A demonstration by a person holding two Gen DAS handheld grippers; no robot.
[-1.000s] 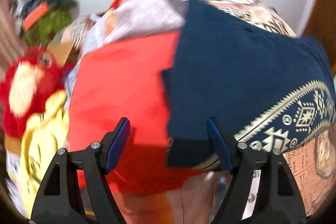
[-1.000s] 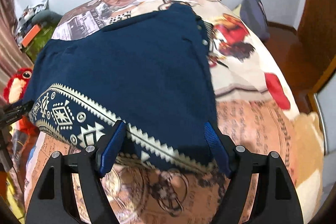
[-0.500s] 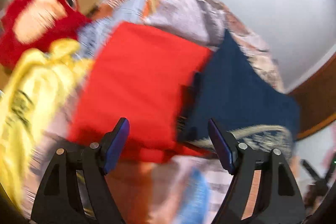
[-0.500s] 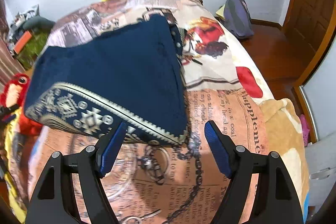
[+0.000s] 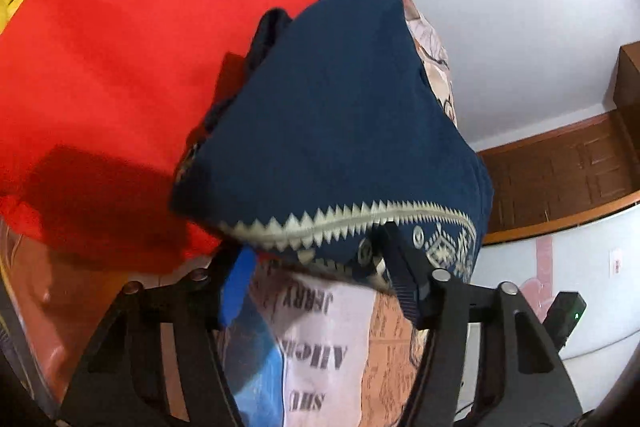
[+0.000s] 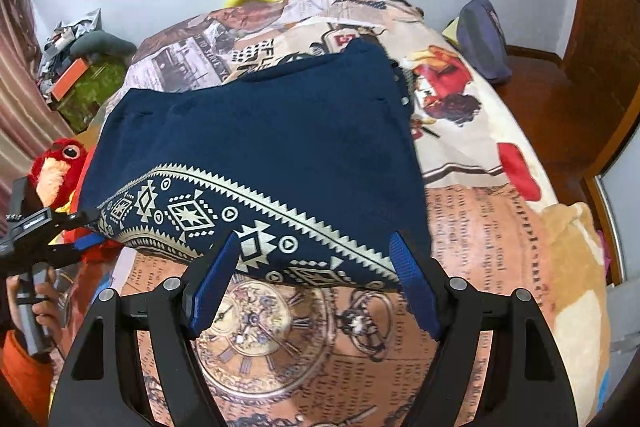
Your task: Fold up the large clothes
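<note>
Already the navy garment (image 6: 260, 147) lies folded into a compact block on the bed (image 6: 500, 227), beside a folded red one (image 5: 112, 67); moving or stacking it looks left. Compared with a second ago, the left gripper (image 5: 316, 287) has rolled and reached the patterned hem, its jaws closing around that edge without yet pinching; the right gripper (image 6: 316, 283) is spread, slightly higher, holding nothing.

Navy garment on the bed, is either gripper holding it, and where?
Left gripper is closing on the navy garment at its patterned corner; right gripper holds nothing.
</note>
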